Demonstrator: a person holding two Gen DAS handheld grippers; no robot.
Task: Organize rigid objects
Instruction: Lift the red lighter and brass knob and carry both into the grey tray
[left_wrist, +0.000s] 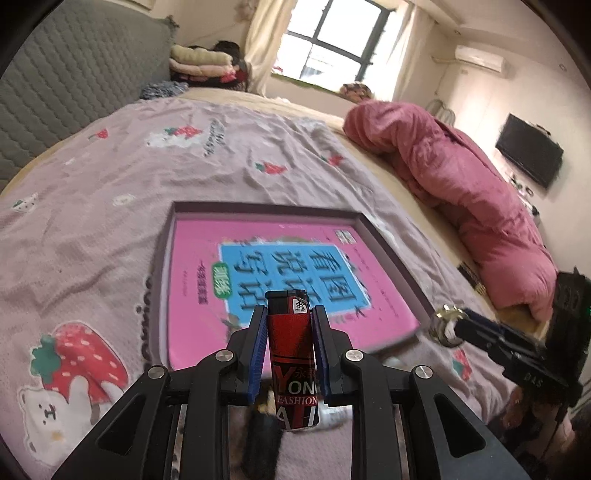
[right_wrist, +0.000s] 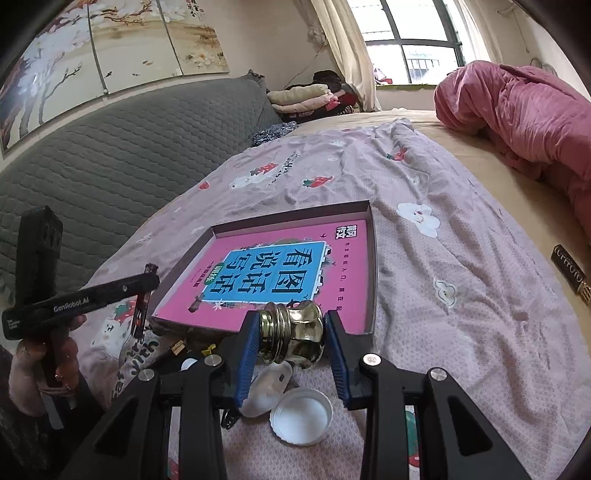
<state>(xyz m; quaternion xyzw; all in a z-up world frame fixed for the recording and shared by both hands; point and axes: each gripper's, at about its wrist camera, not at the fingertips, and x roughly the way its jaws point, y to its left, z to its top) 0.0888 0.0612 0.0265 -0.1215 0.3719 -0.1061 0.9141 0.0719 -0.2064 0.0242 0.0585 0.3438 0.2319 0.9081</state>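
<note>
Above the tray (left_wrist: 391, 236), left gripper (left_wrist: 289, 321) clamps lighter (left_wrist: 290, 343) (upright)

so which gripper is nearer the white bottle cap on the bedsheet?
Right. The right gripper, shut on a gold knob, hangs just above the white cap. The left gripper, holding the red lighter, sits off to its left.

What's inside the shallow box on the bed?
The shallow box holds a pink book lying flat, cover up. Whatever lies beneath the book is covered, so I cannot tell.
</note>
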